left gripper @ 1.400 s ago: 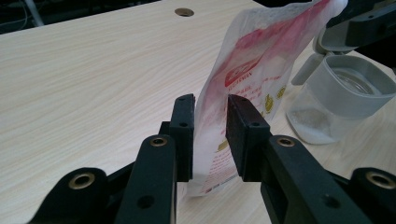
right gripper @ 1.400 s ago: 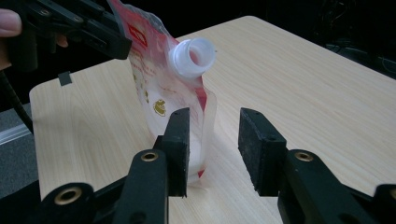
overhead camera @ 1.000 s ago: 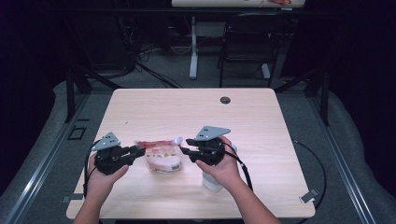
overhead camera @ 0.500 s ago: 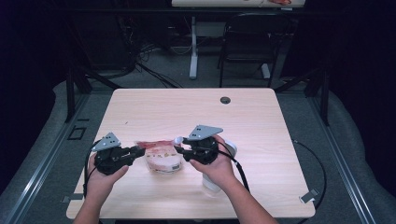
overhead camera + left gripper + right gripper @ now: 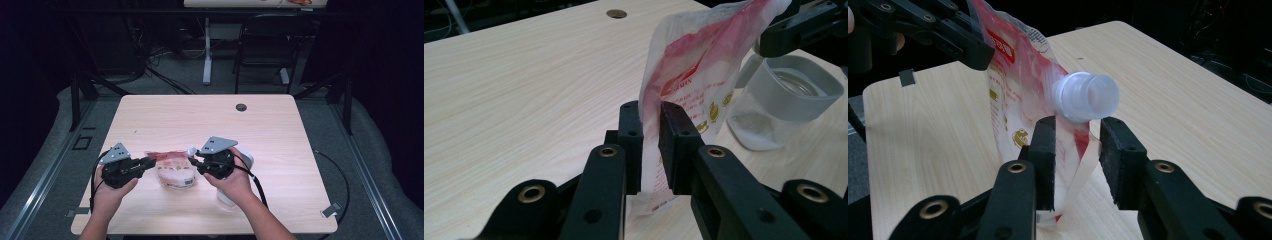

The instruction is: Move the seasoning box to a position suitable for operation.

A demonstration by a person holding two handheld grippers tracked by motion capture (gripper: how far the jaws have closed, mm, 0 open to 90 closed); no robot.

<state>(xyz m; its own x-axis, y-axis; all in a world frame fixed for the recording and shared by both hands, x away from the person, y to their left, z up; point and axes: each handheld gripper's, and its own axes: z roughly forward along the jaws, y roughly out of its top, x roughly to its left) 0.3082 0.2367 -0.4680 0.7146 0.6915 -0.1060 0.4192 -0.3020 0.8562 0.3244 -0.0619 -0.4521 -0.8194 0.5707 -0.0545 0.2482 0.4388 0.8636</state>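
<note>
Two grippers hold a spouted pouch at lower centre of the high view.

The left gripper (image 5: pixel 651 145) pinches the pouch (image 5: pixel 696 65) edge; the right gripper (image 5: pixel 1078 160), just closing, seemingly stands slightly spread round the corner below the cap (image 5: pixel 1087 96).

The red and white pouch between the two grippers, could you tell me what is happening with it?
A person holds the spouted pouch upright over the table with a gripper in each hand. The left gripper pinches one edge, its jaws having just been closing on it. The right gripper straddles the opposite edge just below the white cap; its jaws have been closing too but do not yet press. An open clear jar stands beside the pouch.
</note>
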